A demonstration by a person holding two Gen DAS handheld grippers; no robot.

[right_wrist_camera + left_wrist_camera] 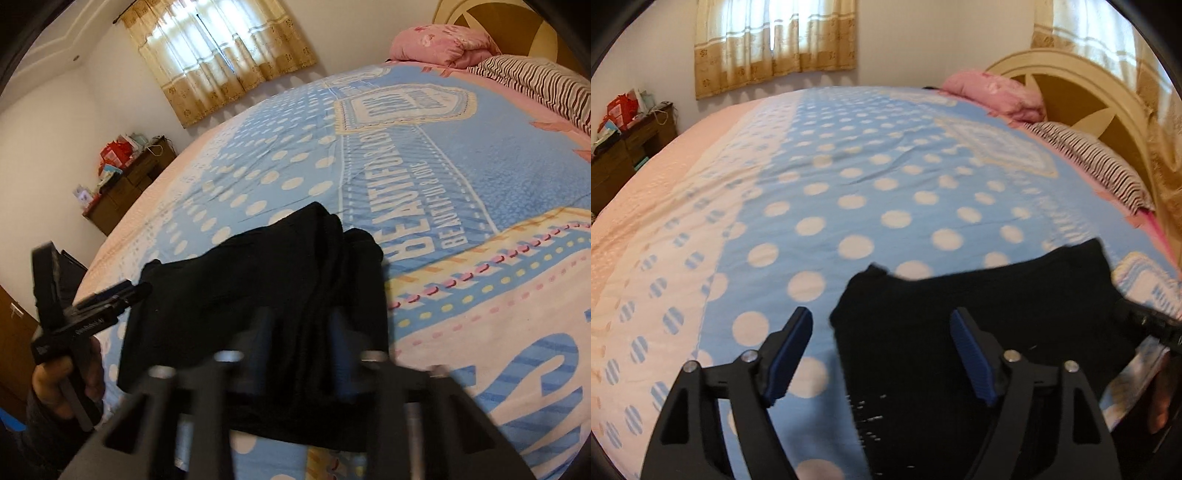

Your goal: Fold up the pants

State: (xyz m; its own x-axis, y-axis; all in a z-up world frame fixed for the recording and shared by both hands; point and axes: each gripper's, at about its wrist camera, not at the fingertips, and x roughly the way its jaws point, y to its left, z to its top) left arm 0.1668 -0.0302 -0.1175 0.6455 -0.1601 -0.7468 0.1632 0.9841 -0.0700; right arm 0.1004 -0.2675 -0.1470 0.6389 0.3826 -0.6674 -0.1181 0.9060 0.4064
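Black pants [258,295] – bunched on bedspread [461,177]

I see a bed [871,177] with a blue polka-dot cover filling the frame. At upper left, daylight glows through tan curtains [775,40] on a white wall [894,40]. A dark wooden dresser [624,155] stands far left, an arched cream headboard [1082,85] upper right, with pink and striped pillows [1104,170].

the pants [258,295] lie bunched on the bed [461,166], pillows [535,85] far behind by the headboard [1071,74].
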